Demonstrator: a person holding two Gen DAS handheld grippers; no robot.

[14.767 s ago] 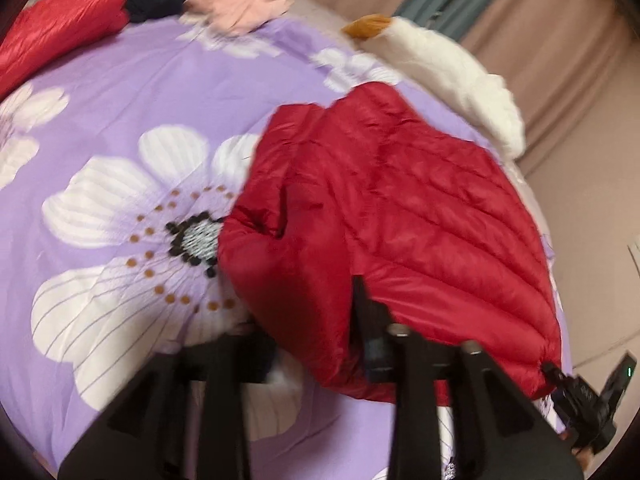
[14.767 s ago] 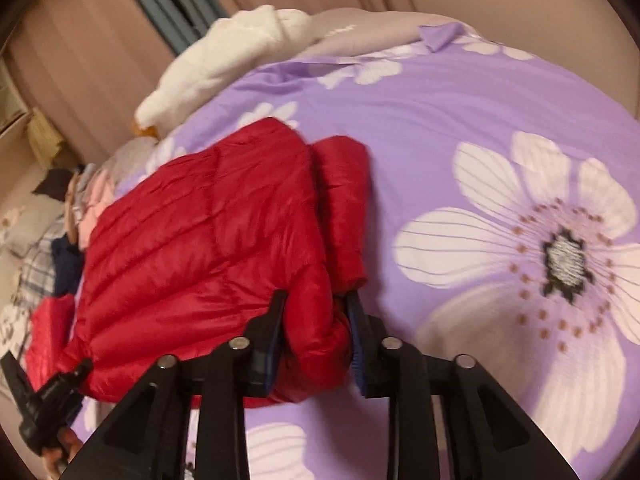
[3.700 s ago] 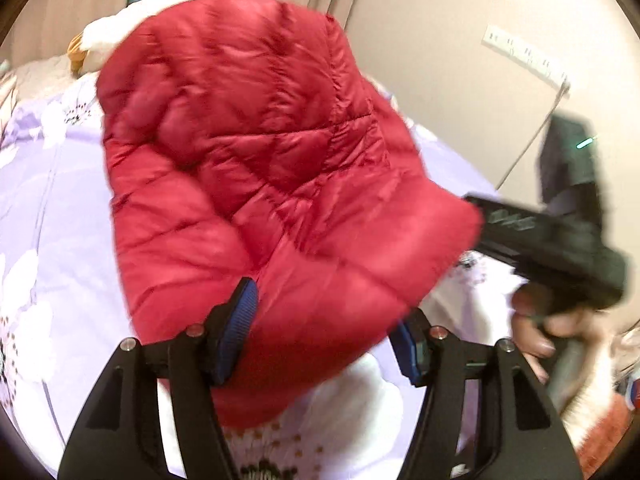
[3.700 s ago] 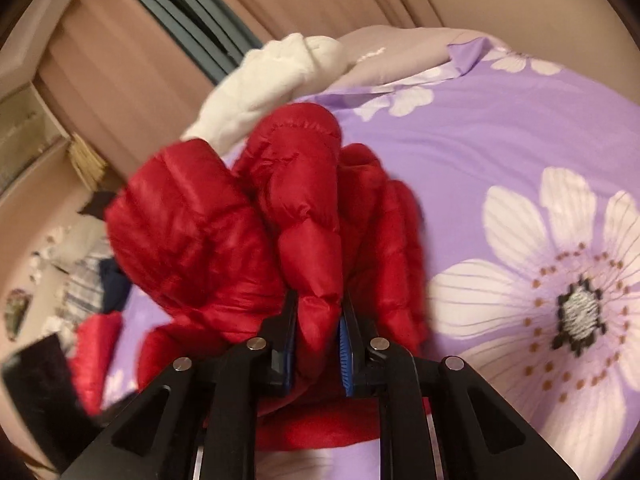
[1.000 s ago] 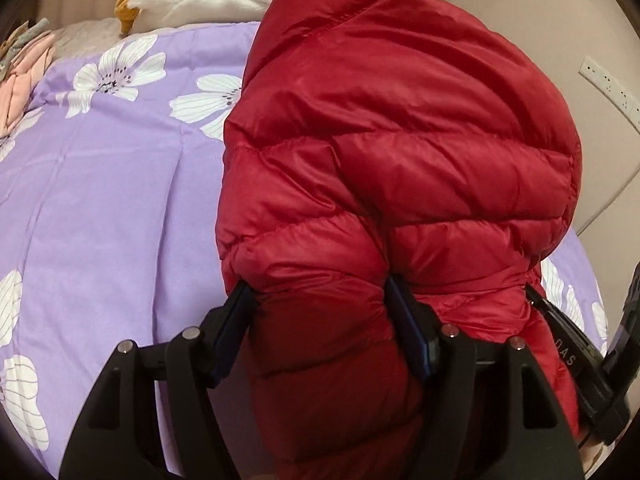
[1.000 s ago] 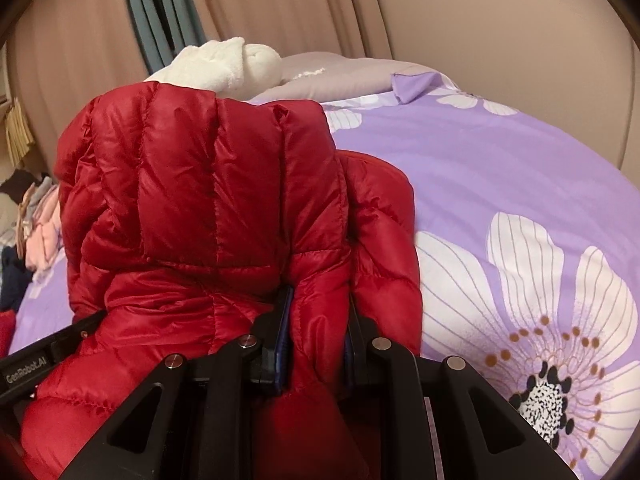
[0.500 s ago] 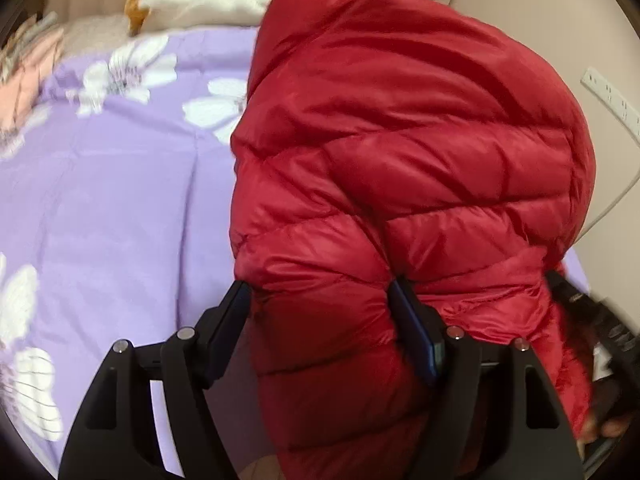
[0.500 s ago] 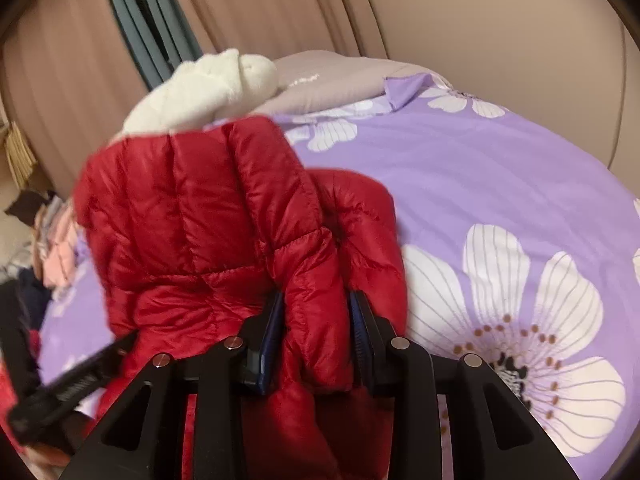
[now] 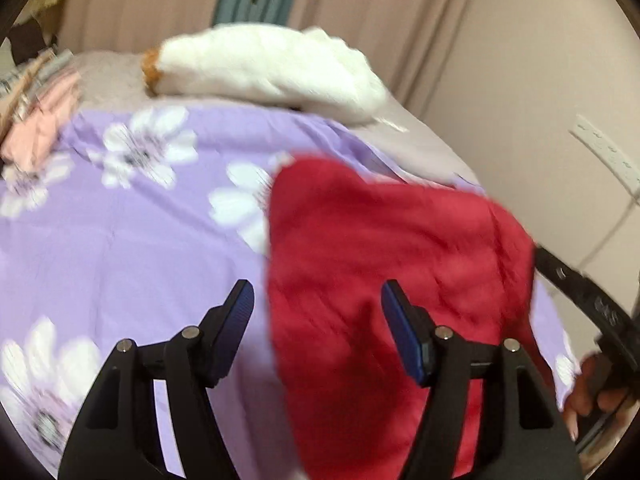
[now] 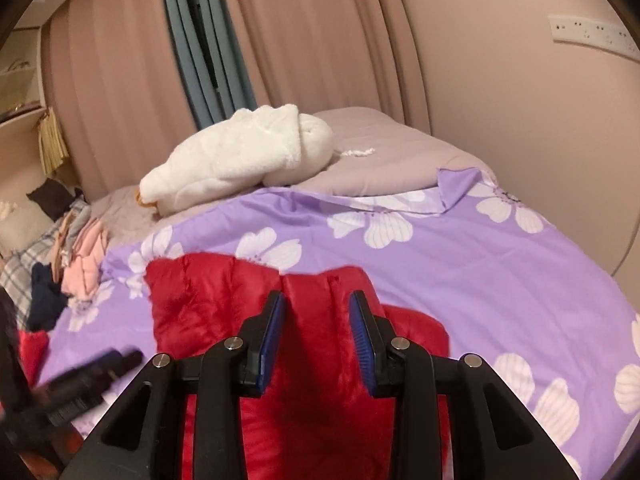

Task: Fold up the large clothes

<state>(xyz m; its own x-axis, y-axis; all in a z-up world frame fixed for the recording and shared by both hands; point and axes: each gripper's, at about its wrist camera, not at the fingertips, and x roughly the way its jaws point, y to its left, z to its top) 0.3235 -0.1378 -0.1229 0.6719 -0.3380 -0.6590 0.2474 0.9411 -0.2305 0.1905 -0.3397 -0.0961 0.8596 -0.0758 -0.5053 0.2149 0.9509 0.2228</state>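
The red quilted down jacket (image 9: 392,280) lies bunched on the purple flowered bedspread (image 9: 120,248). My left gripper (image 9: 318,308) is open above it, with the jacket's left edge between the wide-apart fingers and no grip on it. In the right wrist view the jacket (image 10: 208,308) lies under my right gripper (image 10: 318,316), which is open, its blue pads apart on either side of a red fold. The right gripper's body (image 9: 592,312) shows at the right edge of the left wrist view. The left gripper shows blurred in the right wrist view (image 10: 88,380).
A white plush toy (image 10: 240,160) lies at the head of the bed on a grey sheet (image 10: 392,156). A pile of pink, navy and plaid clothes (image 10: 76,256) sits at the left. Curtains (image 10: 280,40) and a wall with a power strip (image 10: 588,32) stand behind and right.
Both grippers have opened and let the jacket go. The jacket has dropped from its raised position onto the bedspread. Both grippers have pulled back a little.
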